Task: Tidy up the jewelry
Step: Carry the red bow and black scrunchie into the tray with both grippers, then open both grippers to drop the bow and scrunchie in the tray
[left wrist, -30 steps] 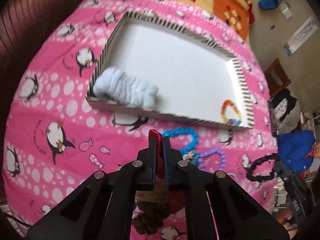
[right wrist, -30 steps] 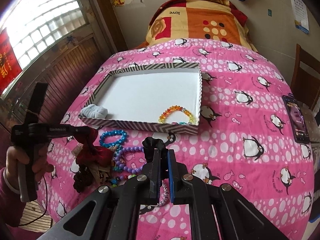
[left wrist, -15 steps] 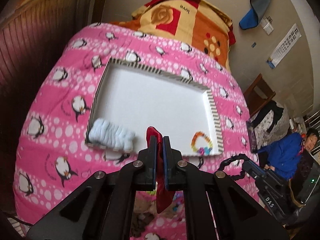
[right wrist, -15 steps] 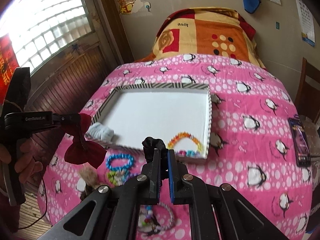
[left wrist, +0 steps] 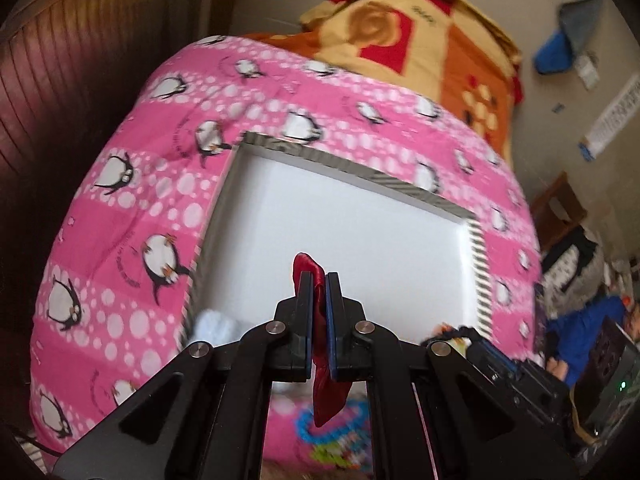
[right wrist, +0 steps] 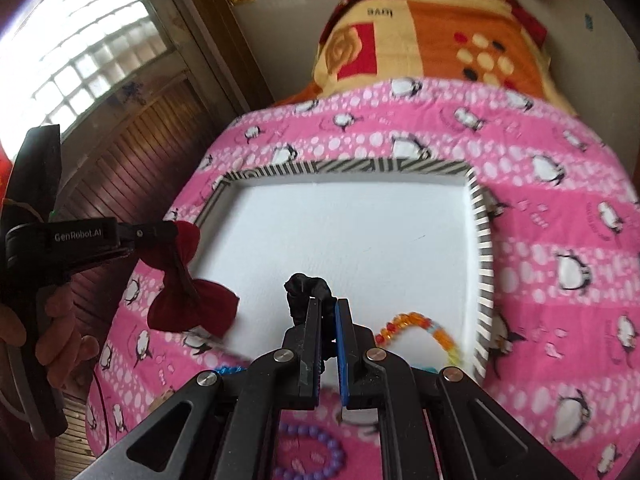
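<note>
The left tongs are pinched on a red bow, its cloth squeezed between the two fingers and hanging below them; seen from the right wrist camera, the bow dangles in the air over the near left edge of the striped tray. The right tongs are pressed together on a black scrunchie, which bunches up just past their tips, above the tray's white floor. Ahead and right of the right tongs, an orange bead bracelet lies inside the tray near its right wall. Just left of the left tongs, a pale blue fluffy band sits at the tray's near left corner. Below the right tongs, a purple bead bracelet rests on the pink penguin bedspread, outside the tray; a blue bead bracelet lies there too, under the left tongs.
</note>
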Motion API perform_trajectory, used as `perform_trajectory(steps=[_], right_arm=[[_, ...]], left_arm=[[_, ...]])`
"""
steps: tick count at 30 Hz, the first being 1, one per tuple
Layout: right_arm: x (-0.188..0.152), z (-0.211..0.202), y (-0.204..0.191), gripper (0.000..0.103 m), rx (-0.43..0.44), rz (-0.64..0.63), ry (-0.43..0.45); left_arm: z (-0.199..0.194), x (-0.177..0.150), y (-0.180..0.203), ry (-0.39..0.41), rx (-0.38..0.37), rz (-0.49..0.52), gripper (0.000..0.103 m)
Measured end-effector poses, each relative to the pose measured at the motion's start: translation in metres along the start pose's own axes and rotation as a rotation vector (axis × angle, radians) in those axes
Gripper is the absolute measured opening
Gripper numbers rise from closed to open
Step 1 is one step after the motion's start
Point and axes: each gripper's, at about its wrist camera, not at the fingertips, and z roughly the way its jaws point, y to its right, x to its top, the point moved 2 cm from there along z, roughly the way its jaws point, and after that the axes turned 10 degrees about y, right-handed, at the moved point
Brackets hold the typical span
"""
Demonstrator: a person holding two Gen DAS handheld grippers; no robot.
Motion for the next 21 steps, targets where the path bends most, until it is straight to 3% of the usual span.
perform_trajectory(steps=[5, 13, 15, 18, 19, 21], right_arm=[[-0.005, 0.036, 0.011, 0.006, -0.003, 0.035, -0.065], [-0.015, 0.06, 0.007, 0.006, 0.002, 0.019, -0.112], [-0.015, 0.06, 0.007, 0.011, -0.005, 0.02, -0.116], [-0.014, 0.054, 0.008, 0.031, -0.01, 0.026, -0.095], [-0.014, 0.05, 0.008, 0.037, -0.006, 0.027, -0.083], [-0.013, 0.042, 0.006, 0.037, -0.015, 0.019, -0.071]], left_arm=[[0.028, 0.002, -0.022, -0.002, 0.116, 0.015, 0.004], [0.045, -0.006, -0.036, -0.013, 0.178, 0.034, 0.004], [0.043, -0.007, -0.034, -0.004, 0.187, 0.042, 0.004], [0.037, -0.009, -0.032, 0.009, 0.189, 0.06, 0.014], [0.036, -0.01, -0.031, 0.011, 0.196, 0.069, 0.023], [0.029, -0.011, -0.029, 0.02, 0.196, 0.077, 0.037]])
